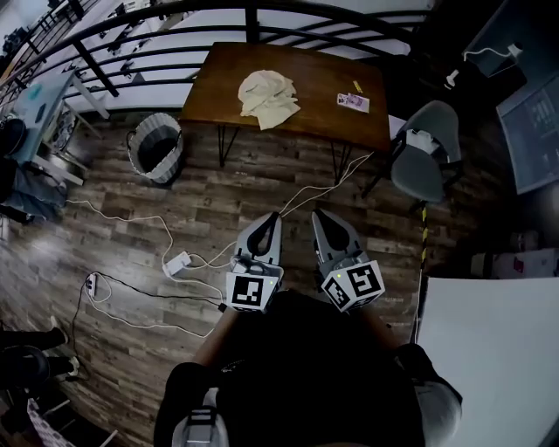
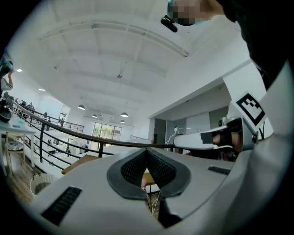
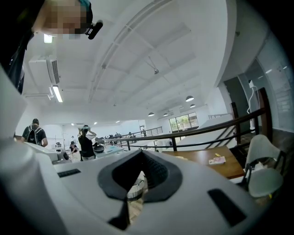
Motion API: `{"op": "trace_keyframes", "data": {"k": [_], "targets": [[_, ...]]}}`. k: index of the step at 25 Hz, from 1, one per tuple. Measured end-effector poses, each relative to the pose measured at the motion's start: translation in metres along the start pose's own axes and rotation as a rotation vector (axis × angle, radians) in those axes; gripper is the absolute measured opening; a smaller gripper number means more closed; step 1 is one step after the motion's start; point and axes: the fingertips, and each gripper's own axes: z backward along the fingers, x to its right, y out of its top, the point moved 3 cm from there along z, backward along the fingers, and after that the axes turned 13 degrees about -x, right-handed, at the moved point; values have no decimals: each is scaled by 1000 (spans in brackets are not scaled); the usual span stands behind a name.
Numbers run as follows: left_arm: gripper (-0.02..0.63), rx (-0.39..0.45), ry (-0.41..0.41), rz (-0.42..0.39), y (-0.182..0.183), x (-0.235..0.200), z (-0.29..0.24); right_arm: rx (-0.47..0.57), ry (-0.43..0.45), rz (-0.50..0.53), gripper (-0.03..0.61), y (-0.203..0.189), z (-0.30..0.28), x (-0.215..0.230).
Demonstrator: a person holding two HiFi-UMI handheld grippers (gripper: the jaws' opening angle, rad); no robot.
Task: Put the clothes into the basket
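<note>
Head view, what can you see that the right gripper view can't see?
Only the head view shows the white charger cable lying on the floor and the two marker cubes. Only the right gripper view shows the ceiling lights and people standing far off. Both show the wooden table, the small packet on it, the grey chair, the black railing and the right gripper, its jaws shut on nothing.

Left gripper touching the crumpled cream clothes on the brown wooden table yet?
Apart. Head view: the left gripper hangs over the plank floor, well short of the crumpled cream clothes on the brown wooden table.
</note>
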Motion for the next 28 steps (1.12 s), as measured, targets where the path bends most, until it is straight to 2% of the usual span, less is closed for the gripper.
{"op": "trace_keyframes", "data": {"k": [7,14,19,28], "targets": [[12,-9,-42,-32,15,-53,-43,-10,-63,-5,9,26,-64,13],[12,-18,-45,-69,20,-119,-51,-10,-94,-36,9,30,-122,9],[12,-24,-21,-28,21,-149,-50,-29,-73,-11,9,37,-152,-2],[12,-41,-19,-48,30,-186,-85,-47,-23,-13,9,45,-215,1]]}}
